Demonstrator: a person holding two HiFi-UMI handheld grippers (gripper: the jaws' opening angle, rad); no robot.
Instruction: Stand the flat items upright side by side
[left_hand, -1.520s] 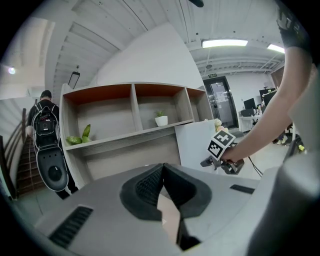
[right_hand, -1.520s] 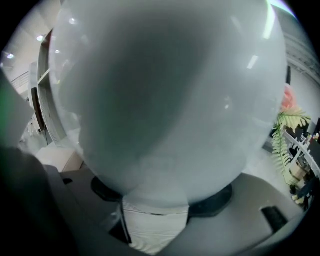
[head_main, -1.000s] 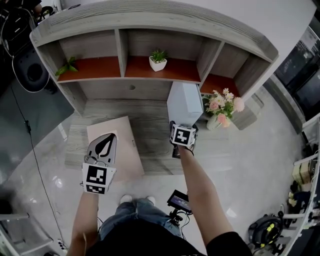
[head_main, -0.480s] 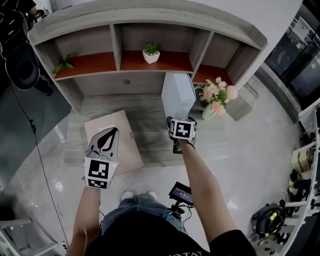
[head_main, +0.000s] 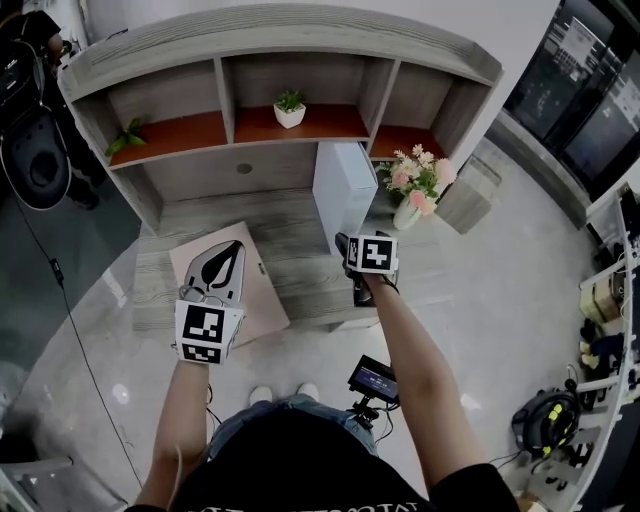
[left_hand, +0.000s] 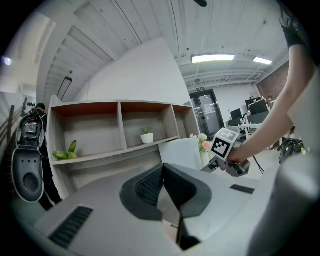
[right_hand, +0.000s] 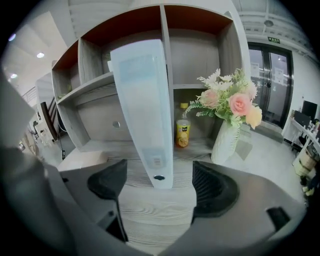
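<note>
A white flat box (head_main: 343, 195) stands upright on the grey wooden desk (head_main: 290, 240), in front of the shelf unit. My right gripper (head_main: 352, 245) is just in front of it and open. In the right gripper view the box (right_hand: 145, 110) rises ahead of the jaws, and nothing lies between the right gripper (right_hand: 159, 175) pads. A beige flat box (head_main: 262, 295) lies flat at the desk's front left. My left gripper (head_main: 232, 252) hovers over it, shut and empty; in its own view the left gripper (left_hand: 162, 167) tips meet.
A vase of pink flowers (head_main: 412, 185) stands right of the white box, with a yellow bottle (right_hand: 183, 131) behind it. The shelves hold a small potted plant (head_main: 290, 108) and a green plant (head_main: 125, 140). The desk's front edge runs just behind both grippers.
The head view has swung a little. The white box stays upright on its own, and the right gripper sits slightly back from it. The left gripper stays over the beige box.
</note>
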